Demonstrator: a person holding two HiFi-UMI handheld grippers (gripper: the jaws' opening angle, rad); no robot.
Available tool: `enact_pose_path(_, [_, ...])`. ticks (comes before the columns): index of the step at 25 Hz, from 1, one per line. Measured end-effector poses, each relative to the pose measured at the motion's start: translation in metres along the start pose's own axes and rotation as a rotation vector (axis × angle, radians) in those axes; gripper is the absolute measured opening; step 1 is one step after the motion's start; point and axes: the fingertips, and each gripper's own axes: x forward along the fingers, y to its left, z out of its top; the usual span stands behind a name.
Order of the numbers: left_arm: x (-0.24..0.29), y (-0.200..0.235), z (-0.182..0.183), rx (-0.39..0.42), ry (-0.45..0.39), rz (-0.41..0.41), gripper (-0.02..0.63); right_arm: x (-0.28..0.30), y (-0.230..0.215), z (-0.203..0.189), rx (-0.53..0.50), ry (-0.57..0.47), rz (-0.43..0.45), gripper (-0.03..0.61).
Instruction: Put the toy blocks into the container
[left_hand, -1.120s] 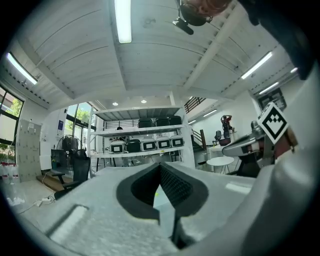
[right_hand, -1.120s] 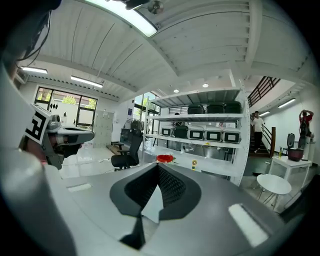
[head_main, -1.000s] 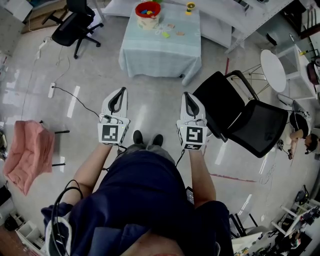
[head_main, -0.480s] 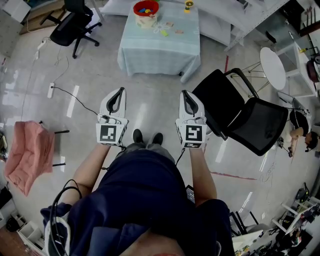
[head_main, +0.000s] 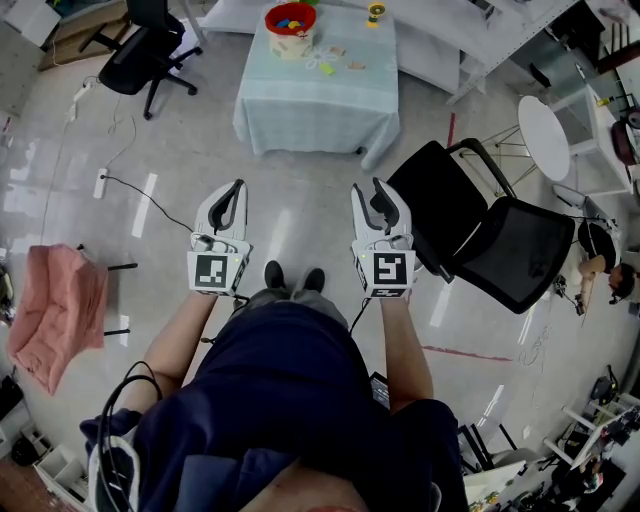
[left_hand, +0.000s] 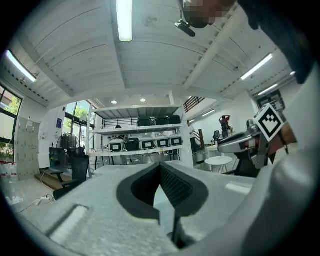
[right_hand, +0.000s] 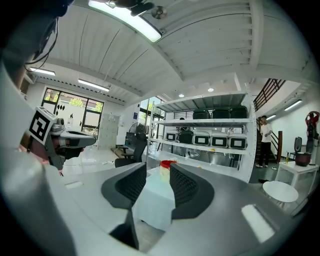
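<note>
While the person stands on the floor (head_main: 300, 215) well apart from the surface (head_main: 285, 80), both claws are held side by side in front of the body, pointing towards it. The left claw (left_hand: 160, 166) is seen with its jaws together, tips touching, and nothing is clamped between them. The right claw (right_hand: 158, 175) is seen with its jaws apart; they have just been opening, and nothing is held between them. In the right gripper view, the distant container (head_main: 296, 44) is framed in the gap between these jaws.

The container, a pale tub with a red rim, is placed upright near the far edge of the surface, which is covered by a pale cloth. Coloured blocks (head_main: 292, 18) are seen inside it. Loose blocks (head_main: 328, 67) are laid on the cloth just beside the container, on its right in the head view. A small yellow item on the far right of the surface cannot be identified.

A black chair (head_main: 470, 225) is positioned just beside the right claw. An office chair (head_main: 140, 50) is located left of the surface.
</note>
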Motion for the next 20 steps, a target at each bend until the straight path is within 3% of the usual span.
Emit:
enact_pose_path(3, [-0.002,0.002,-0.003,-0.003,0.002,-0.002,0.002,0.000,0.001,0.000,-0.002,-0.003,0.006,0.207])
enact_pose_path(6, [-0.002,0.003,-0.002,-0.001,0.004,-0.004,0.002,0.001,-0.001,0.000,-0.006,0.004,0.005,0.229])
enact_pose_path(14, [-0.001,0.006,-0.002,0.004,0.008,-0.003,0.002,0.005,-0.005,0.004,-0.019,0.007,0.025,0.370])
enact_pose_path(20, [-0.002,0.007,-0.006,0.001,0.017,0.009,0.002,0.006,-0.014,0.007,-0.019,0.001,0.025,0.405])
